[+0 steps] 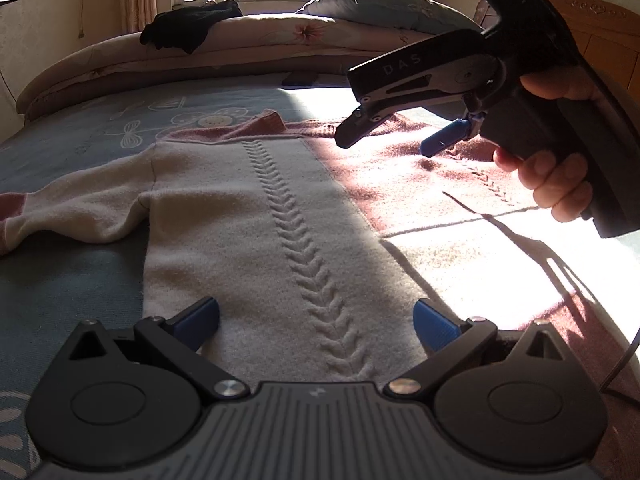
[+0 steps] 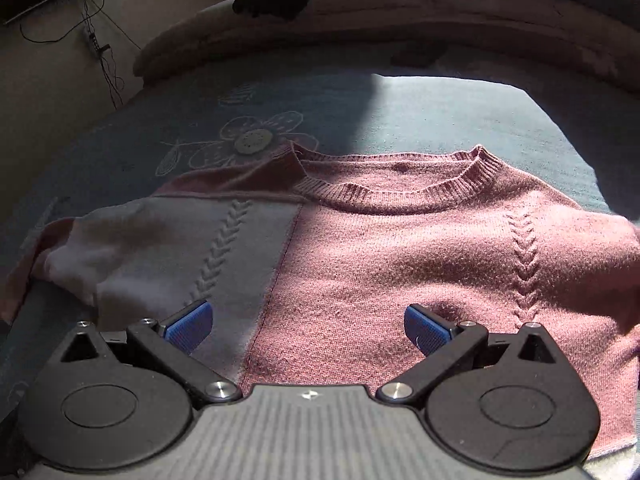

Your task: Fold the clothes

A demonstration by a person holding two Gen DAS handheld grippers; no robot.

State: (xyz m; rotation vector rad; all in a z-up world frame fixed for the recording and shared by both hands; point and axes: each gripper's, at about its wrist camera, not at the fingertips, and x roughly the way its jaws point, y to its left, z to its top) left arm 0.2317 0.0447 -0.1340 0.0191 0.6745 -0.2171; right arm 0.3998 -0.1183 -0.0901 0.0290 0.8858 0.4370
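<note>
A pink and cream sweater lies spread flat on the blue bed, neckline toward the far side, its cream sleeve trailing left. The left gripper hovers over the cream panel, jaws wide apart and empty. The right gripper hangs above the pink half, also spread wide, held by a hand. A folded quilt lies along the far edge.

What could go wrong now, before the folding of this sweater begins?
1. The sweater has a bunched sleeve on one side; folding now may trap wrinkles.
2. Both the left hand-held gripper and the right hand-held gripper are open over mid-fabric, so closing here might pinch one layer only.
</note>
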